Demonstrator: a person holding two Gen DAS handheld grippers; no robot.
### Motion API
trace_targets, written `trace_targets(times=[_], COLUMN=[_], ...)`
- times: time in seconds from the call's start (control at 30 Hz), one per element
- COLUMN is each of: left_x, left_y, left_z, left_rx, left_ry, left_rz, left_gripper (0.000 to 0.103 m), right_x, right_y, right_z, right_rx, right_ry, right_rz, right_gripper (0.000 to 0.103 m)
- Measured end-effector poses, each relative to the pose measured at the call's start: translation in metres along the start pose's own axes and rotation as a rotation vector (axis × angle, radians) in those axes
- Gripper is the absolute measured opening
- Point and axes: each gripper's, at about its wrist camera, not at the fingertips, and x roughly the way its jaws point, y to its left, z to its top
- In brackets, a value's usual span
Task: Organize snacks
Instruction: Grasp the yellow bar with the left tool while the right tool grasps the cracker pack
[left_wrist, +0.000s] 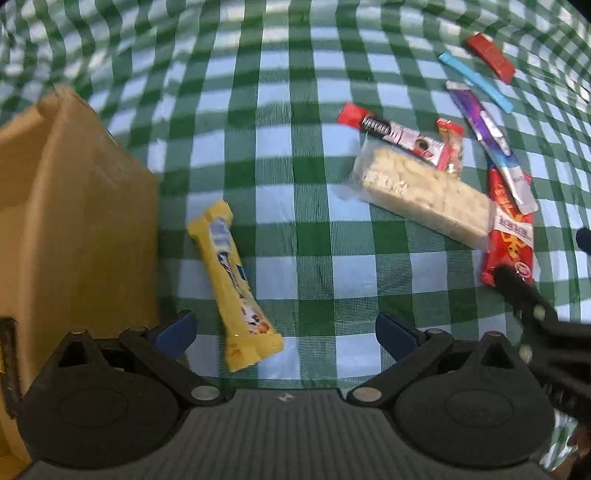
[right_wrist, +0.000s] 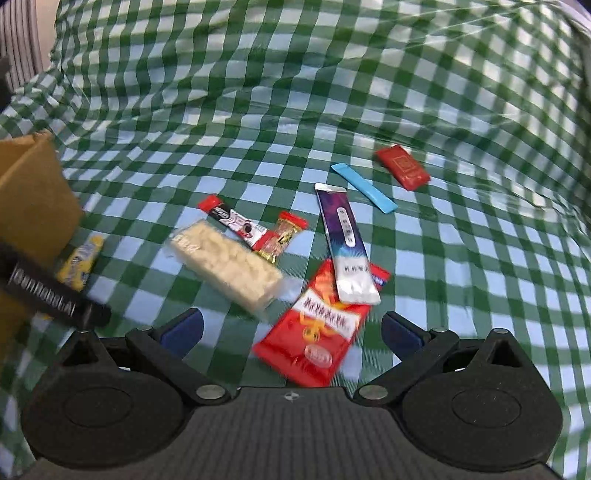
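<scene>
My left gripper (left_wrist: 286, 328) is open, low over the cloth, with the near end of a yellow snack bar (left_wrist: 232, 280) lying between its fingers beside a cardboard box (left_wrist: 74, 221). My right gripper (right_wrist: 291, 326) is open too, and a red snack packet (right_wrist: 314, 332) lies between its fingers. A purple-and-white sachet (right_wrist: 345, 243) overlaps that red packet's far end. To the left lie a clear-wrapped pale rice bar (right_wrist: 225, 266), a red-black-white stick (right_wrist: 232, 223) and a small red-and-gold candy (right_wrist: 282, 236). The right gripper's finger (left_wrist: 517, 291) shows at the left view's right edge, touching the red packet (left_wrist: 509, 236).
A green-and-white checked cloth (right_wrist: 258, 110) covers the surface, rumpled at the far right. A blue stick (right_wrist: 364, 188) and a dark red packet (right_wrist: 404, 168) lie farther back. The box (right_wrist: 33, 206) stands at the left, with the left gripper's body (right_wrist: 48, 291) in front of it.
</scene>
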Motion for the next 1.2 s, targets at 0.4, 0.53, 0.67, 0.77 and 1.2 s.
trace_targets(times=[0.4,0.53,0.67,0.77,1.2], left_x=[0.041,0.043,0.043,0.040,-0.019], left_y=[0.028,0.029,0.024,0.027,0.052], left_z=[0.002,0.008,0.017,0.023,0.000], left_rx=[-0.121,-0.128,-0.133,-0.139,-0.132], left_ry=[0.065,0.078,0.105,0.114,-0.064], left_rz=[-0.052,-0.051,-0.040,-0.044,-0.164], left_gripper=[0.103,0.103,0.103,0.096,0.015], right_x=[0.068,0.085,0.091,0.085,0.012], right_y=[0.013,0.013,0.024,0.031,0.033], right_z=[0.022,0.029,0.033,0.035,-0.001], right_rx=[-0.059,-0.049,-0.098,-0.114,0.082], right_ry=[0.079,0.086,0.077,0.065,0.008], right_rz=[0.081,0.063,0.075,0.117,0.093], right_gripper=[0.102,0.103,0.102,0.083,0.038])
